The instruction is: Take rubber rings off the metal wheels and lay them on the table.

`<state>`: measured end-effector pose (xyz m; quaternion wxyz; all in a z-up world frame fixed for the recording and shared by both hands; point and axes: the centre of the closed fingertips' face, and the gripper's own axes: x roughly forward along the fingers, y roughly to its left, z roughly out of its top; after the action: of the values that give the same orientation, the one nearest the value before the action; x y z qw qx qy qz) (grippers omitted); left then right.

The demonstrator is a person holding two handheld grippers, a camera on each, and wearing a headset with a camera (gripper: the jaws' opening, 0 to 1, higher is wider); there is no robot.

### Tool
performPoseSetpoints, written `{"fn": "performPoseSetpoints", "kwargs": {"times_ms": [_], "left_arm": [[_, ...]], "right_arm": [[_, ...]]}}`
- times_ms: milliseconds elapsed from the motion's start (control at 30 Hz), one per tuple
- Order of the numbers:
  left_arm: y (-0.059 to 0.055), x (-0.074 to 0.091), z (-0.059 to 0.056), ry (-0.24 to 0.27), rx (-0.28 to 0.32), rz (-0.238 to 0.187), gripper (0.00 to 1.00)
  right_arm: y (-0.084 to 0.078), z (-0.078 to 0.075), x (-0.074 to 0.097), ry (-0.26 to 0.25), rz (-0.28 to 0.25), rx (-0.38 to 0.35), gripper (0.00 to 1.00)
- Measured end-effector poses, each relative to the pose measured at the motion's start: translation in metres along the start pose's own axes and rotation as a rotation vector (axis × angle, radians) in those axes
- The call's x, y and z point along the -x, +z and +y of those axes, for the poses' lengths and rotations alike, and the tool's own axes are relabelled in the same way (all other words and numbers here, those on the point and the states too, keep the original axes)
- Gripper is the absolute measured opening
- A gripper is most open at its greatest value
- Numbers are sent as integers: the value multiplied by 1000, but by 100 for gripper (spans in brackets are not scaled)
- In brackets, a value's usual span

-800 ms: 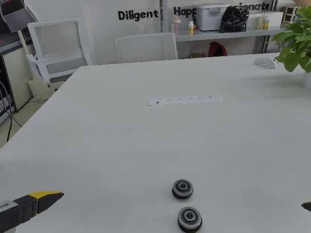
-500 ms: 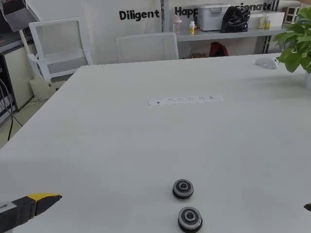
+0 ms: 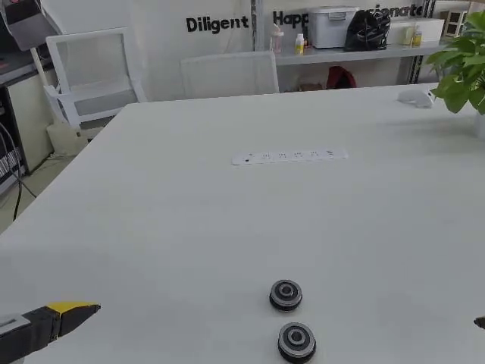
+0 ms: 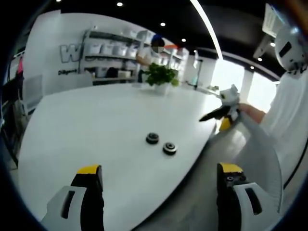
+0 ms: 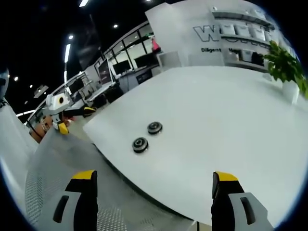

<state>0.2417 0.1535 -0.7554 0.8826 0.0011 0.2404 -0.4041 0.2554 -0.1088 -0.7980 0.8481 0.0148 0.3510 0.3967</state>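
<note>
White office bench (image 3: 227, 227): two metal wheels (image 3: 285, 296) sit at 5 o'clock near your edge, rubber rings (image 3: 282, 343) still on. You hold the left gripper (image 4: 160, 169) and right gripper (image 5: 154, 176) wide-spread and empty, flanking them, seemingly ready to approach.

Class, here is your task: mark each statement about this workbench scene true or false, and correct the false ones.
1. Two metal wheels lie on the table. True.
2. One gripper is shut on a wheel. False: the left gripper and right gripper are both open, away from the wheels.
3. The rubber rings lie loose on the table. False: each wheel wears its dark ring.
4. A power strip lies beyond the wheels. True.
5. Beyond the table stand white chairs. True.
6. A plant stands between the wheels. False: the plant stands at the table's far right.
</note>
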Motion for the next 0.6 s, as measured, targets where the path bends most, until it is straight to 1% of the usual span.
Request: {"fn": "performPoseSetpoints", "kwargs": {"times_ms": [67, 133, 200, 300, 467, 600], "left_arm": [[-2, 1, 2, 7, 2, 7, 100], [-7, 1, 4, 15, -3, 32, 100], [-7, 1, 3, 12, 17, 22, 100], [-4, 1, 3, 12, 17, 11, 100], [-7, -2, 0, 7, -1, 35, 100], [-11, -5, 0, 16, -21, 62, 100]], "right_arm": [[0, 1, -1, 1, 2, 12, 99], [-1, 2, -2, 7, 7, 13, 99], [-1, 2, -2, 13, 5, 1, 99], [0, 0, -1, 1, 0, 4, 99], [-1, 0, -1, -1, 2, 7, 99], [-1, -1, -1, -8, -1, -1, 99]]}}
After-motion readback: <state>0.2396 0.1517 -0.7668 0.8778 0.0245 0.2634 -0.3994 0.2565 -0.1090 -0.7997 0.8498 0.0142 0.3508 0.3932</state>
